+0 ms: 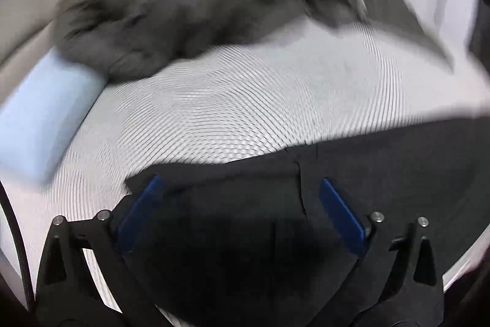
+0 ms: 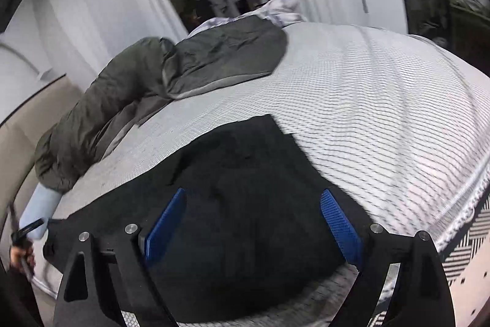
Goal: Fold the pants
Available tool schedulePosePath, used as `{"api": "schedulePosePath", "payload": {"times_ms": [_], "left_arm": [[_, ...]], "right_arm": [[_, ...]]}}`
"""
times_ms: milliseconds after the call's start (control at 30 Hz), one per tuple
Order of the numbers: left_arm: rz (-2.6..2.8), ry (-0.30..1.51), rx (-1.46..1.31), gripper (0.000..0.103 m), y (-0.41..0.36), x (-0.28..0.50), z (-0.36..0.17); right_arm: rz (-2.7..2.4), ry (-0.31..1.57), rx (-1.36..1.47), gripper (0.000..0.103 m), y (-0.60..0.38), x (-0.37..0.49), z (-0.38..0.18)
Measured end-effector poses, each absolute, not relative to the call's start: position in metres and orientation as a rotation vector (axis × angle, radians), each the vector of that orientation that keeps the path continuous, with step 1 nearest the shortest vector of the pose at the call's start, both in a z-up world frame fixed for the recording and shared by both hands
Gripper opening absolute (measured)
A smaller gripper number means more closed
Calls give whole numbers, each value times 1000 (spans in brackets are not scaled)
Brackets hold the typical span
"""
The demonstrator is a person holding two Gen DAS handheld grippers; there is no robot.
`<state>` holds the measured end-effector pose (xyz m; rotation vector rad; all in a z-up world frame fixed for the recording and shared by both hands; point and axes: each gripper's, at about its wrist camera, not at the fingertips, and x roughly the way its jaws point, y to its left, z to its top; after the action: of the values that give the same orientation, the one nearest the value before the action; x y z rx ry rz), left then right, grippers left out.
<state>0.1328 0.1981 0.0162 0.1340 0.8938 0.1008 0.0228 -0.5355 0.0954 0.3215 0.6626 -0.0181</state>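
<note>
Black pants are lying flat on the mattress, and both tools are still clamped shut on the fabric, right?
Not quite. The black pants do lie on the mattress, but both tools are open: the left tool and right tool show spread blue fingers, pressing on nothing, in each wrist view.

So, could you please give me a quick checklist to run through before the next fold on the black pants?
1. Left gripper open and free of cloth: ok, pads apart above the black pants.
2. Right gripper open and free of cloth: ok, nothing between the pads.
3. Pants lie flat on the mattress: ok in the right wrist view, only shallow wrinkles.
4. Grey duvet clear of the pants: ok, bare mattress between them.
5. Light blue pillow clear of the pants: cannot tell, it sits near their left corner.
6. Near edge of the pants: cannot tell, hidden under the grippers.
</note>
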Motion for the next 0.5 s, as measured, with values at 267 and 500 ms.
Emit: {"api": "schedulePosePath", "payload": {"times_ms": [267, 500], "left_arm": [[-51, 1124, 360, 0, 158, 183, -37], [-17, 976, 92, 0, 193, 179, -2]], "right_arm": [[5, 728, 226, 91, -514, 40, 85], [-18, 735, 239, 91, -517, 51, 79]]}}
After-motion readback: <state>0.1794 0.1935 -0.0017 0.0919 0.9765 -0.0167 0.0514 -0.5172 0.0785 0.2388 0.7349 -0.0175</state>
